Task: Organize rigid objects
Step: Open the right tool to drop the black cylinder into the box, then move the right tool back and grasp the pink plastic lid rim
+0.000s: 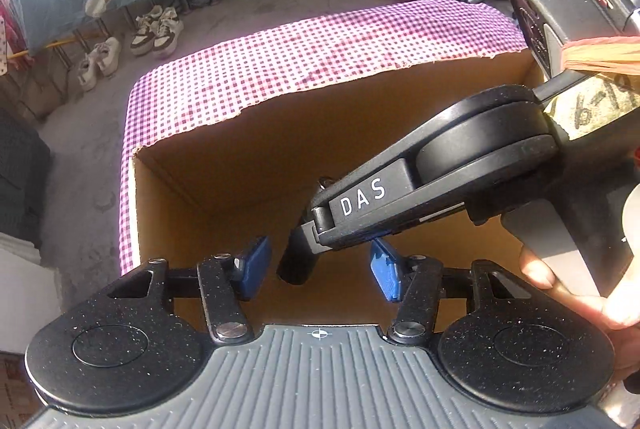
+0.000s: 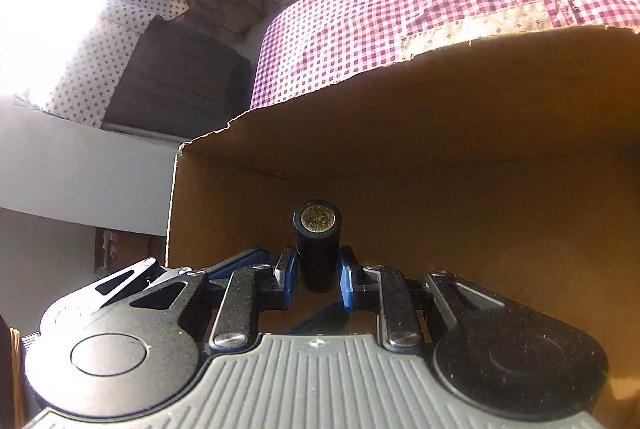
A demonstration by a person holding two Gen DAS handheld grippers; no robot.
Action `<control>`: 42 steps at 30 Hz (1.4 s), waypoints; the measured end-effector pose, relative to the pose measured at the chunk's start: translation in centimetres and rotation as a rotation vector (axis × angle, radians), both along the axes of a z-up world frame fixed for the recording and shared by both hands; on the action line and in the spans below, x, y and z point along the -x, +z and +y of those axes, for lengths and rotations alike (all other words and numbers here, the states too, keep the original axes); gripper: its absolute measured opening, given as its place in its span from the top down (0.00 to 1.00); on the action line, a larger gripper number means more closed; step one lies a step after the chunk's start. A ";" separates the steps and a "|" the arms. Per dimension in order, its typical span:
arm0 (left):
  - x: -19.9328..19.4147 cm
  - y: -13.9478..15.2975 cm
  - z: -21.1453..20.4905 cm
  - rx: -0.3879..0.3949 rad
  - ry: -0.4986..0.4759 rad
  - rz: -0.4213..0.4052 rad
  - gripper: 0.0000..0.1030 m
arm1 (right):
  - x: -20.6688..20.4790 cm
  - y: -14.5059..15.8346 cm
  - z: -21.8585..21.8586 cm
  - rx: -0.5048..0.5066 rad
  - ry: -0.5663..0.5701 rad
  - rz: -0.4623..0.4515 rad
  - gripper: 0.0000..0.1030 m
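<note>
Box (image 1: 224, 165): open cardboard, sitting on the checked cloth (image 1: 320, 49); torn top rim showing; brown walls enclosing both grippers on the far and left sides.
Room inside: floor of the box is lying bare ahead of the left gripper; near the walls the space is narrowing.
Right gripper (image 2: 319, 271): blue pads pinching a black cylinder (image 2: 317, 249) at its lower half, its metal-capped end pointing toward the far wall.
Left gripper (image 1: 316, 269): blue pads standing apart, holding nothing.
Obstruction: the right gripper's body is crossing just ahead of the left one, the cylinder (image 1: 298, 257) hanging between the left pads without touching them.
Left view only: fingers (image 1: 538, 269) gripping the right tool; shoes (image 1: 156, 29) on the floor beyond.
Right view only: the cylinder's speckled end cap.
</note>
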State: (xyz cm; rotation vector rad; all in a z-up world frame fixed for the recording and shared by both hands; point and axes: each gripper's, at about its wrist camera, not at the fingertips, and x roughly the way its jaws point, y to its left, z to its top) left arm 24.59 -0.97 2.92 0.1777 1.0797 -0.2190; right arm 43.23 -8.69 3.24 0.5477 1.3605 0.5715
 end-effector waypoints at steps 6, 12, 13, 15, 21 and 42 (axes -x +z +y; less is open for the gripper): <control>-0.2 0.3 0.6 -0.008 0.013 0.002 0.40 | -1.4 -0.6 1.2 0.036 0.022 -0.029 0.74; 0.4 1.4 0.6 0.007 0.016 -0.018 0.36 | -0.4 0.7 0.1 0.051 0.004 -0.093 0.25; 0.5 1.6 0.7 0.008 0.017 -0.022 0.36 | -0.2 0.9 -0.1 0.048 -0.004 -0.094 0.25; 0.8 2.1 0.7 0.010 0.020 -0.031 0.36 | 0.3 1.7 -0.9 0.026 -0.022 -0.095 0.25; 2.5 4.4 0.7 0.029 0.014 -0.081 0.35 | 3.8 5.9 -4.5 -0.047 -0.053 -0.148 0.25; 17.4 6.0 -1.8 0.244 -0.135 -0.217 0.33 | 29.8 9.3 -23.4 -0.243 -0.362 -0.415 0.26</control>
